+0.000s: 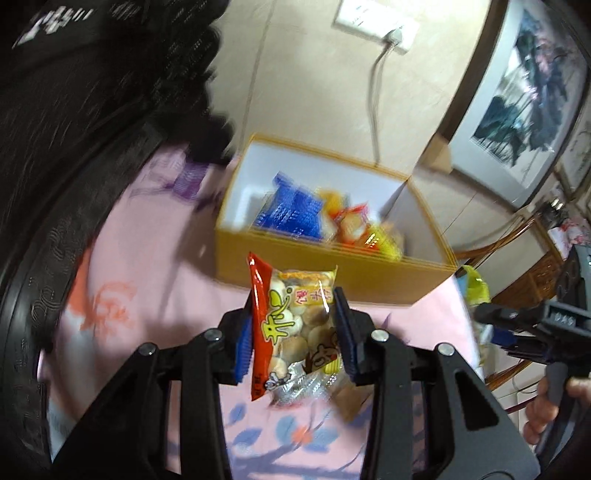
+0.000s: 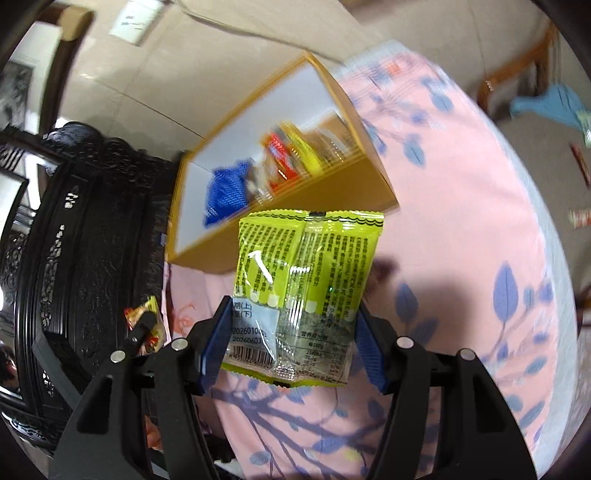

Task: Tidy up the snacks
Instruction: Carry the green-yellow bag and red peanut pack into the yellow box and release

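My left gripper [image 1: 293, 306] is shut on a red-and-clear packet of small round biscuits [image 1: 295, 325], held above the pink cloth. Just beyond it stands an open yellow cardboard box [image 1: 332, 275] with a blue packet [image 1: 291, 212] and orange and yellow packets inside. My right gripper [image 2: 291, 317] is shut on a lime-green snack packet [image 2: 306, 280], its printed back facing the camera, in front of the same yellow box [image 2: 347, 177]. The right gripper also shows at the right edge of the left wrist view [image 1: 491, 314], green packet [image 1: 476, 288] in it.
A pink floral cloth [image 2: 461, 229] covers the surface under the box. Dark carved wooden furniture [image 2: 85, 221] stands on the left. A beige wall with a white socket [image 1: 376, 22] and a framed painting [image 1: 524, 103] lies behind. Loose packets [image 2: 580, 218] lie at the far right.
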